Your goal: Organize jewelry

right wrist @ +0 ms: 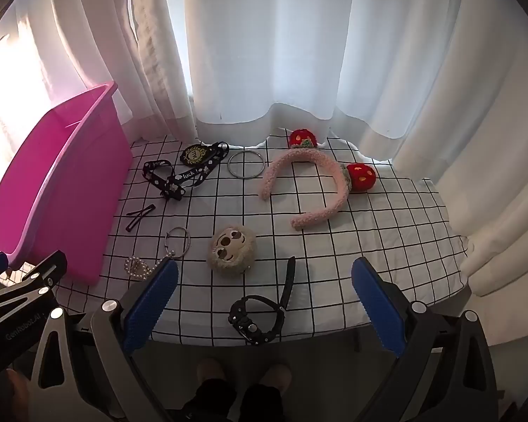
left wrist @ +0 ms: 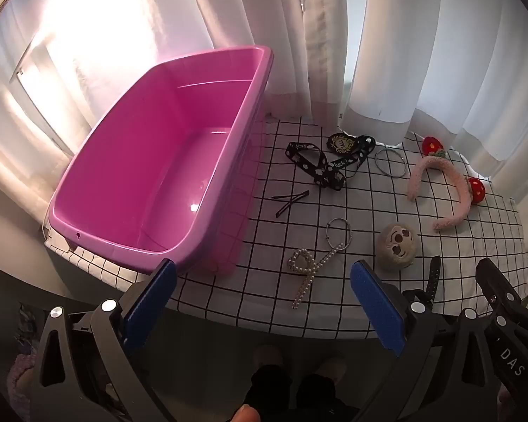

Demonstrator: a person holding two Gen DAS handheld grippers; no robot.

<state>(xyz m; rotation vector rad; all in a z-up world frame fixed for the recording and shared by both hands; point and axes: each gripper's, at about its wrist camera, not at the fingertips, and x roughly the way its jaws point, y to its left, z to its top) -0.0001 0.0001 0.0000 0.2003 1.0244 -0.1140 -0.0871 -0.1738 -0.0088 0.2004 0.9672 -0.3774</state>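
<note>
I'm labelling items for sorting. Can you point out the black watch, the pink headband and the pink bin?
black watch (right wrist: 255, 320): right wrist view, on its round case.
pink headband (right wrist: 336, 163): right wrist view, on the fuzzy arch.
pink bin (left wrist: 264, 70): left wrist view, on its far right rim.

Home setting, likely a bedroom or living room by a window.
White floor-length curtains (right wrist: 299, 52) hang along the far edge of a table under a black-grid white cloth (right wrist: 369, 246); a pink plastic tub (left wrist: 158, 161) and hair accessories such as a fuzzy pink headband (right wrist: 313, 183) sit on it; daylight glows through.
</note>
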